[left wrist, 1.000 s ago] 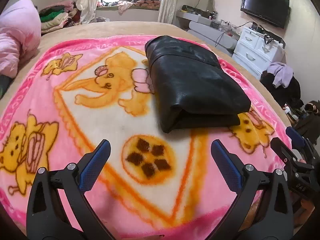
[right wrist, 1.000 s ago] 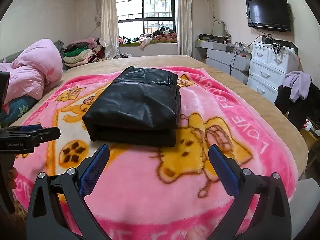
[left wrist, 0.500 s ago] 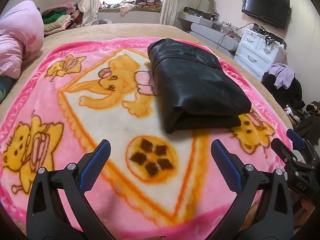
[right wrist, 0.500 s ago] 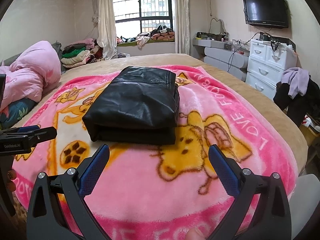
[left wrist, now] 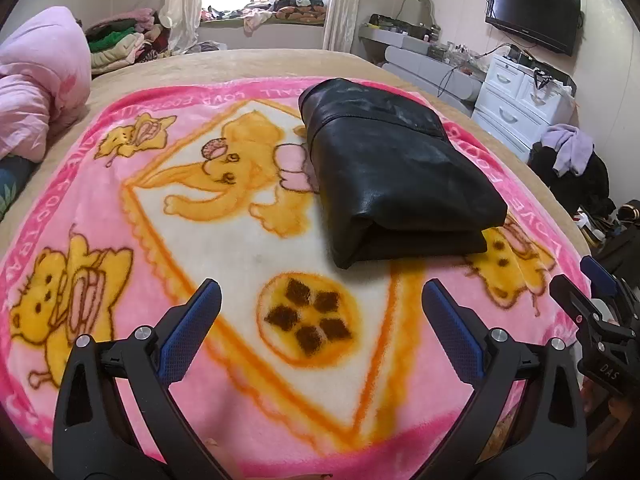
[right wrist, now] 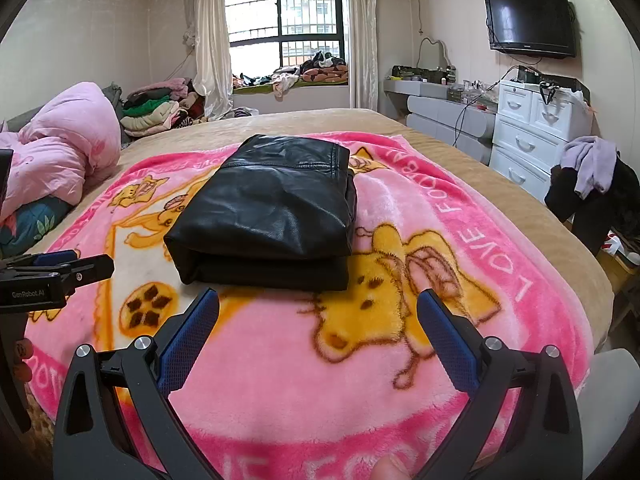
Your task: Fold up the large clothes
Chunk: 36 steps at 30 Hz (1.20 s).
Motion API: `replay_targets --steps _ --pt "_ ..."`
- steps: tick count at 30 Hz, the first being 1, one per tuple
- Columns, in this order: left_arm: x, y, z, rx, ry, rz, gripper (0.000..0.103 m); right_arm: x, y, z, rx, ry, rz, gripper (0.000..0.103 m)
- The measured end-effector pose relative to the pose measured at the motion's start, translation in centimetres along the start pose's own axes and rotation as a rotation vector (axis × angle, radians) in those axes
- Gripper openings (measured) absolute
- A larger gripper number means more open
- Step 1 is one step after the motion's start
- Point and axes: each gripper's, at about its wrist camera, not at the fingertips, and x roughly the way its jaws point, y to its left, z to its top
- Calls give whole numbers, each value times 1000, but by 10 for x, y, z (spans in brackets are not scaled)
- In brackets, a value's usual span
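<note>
Black leather-look garment (left wrist: 396,172) lay folded into a compact rectangular bundle on the pink cartoon blanket (left wrist: 120,208), centre-right in the left wrist view and centre of frame in the right wrist view (right wrist: 268,216). Folded edge faced the cameras; two stacked layers showed along it. Corners looked reasonably square, top panel smooth apart from light creasing.

Left gripper (left wrist: 320,320): fingers spread wide, holding nothing, poised over the blanket in the lower frame, well apart from the bundle. Right gripper (right wrist: 318,326): fingers likewise wide and empty, tips near the bundle's front edge but not touching it. The right gripper also showed at the right edge of the left wrist view, the left gripper at the left edge of the right wrist view.

Judgement: folding appeared essentially complete; the step in hand was probably checking or tidying the result. If any tidying is wanted, it would be best to come in low, one gripper at each front corner, and pinch both layers together so the upper layer does not slide on the slick lower one. The material looks stiff and smooth, so it may spring open if pressed at only one point. The plush blanket could catch a fingertip; keep the tips above the pile.

Bed (right wrist: 500,200) beyond the blanket's edge was bare tan cover; pink duvet (right wrist: 64,148) at left.
</note>
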Motion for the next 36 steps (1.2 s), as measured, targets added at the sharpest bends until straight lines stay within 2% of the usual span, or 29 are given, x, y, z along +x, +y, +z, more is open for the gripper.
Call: replay_targets --steps 36 --pt "1 2 0 21 0 31 94 -3 -3 1 -7 -2 -16 99"
